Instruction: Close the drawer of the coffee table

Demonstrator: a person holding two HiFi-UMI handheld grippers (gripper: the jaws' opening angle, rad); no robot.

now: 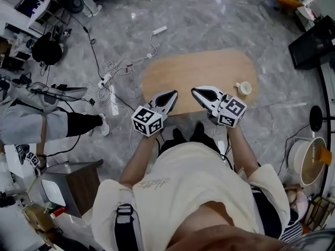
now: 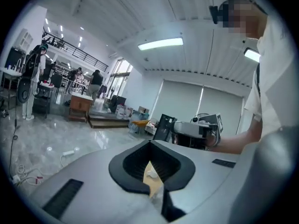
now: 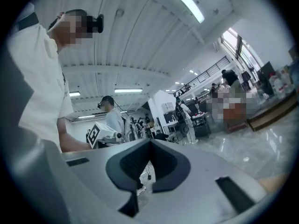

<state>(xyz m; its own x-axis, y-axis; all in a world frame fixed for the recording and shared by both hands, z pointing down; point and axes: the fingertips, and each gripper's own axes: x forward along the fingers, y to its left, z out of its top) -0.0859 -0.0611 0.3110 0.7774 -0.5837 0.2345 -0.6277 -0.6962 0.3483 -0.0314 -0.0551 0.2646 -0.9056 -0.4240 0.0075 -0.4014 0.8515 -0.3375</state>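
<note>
Cream shirt of the person fills the near part of the head view, with both forearms reaching out from it. Two grippers are held side by side. The left gripper and the right gripper each point their tips inward toward the other, a little apart. In its own view the left gripper has its jaws pressed together at the tips with nothing clamped between them. The right gripper shows the same, clenched and empty.

One coffee table, an oval wooden top, lies just beyond them, and its near edge runs under both sets of jaws. Its drawer cannot be made out from above. One white cup stands near the table's right end, right of the right gripper and apart from it.

Grey marble floor lies open on the far side. At left, cables and a white power strip trail close to the table's left end.
</note>
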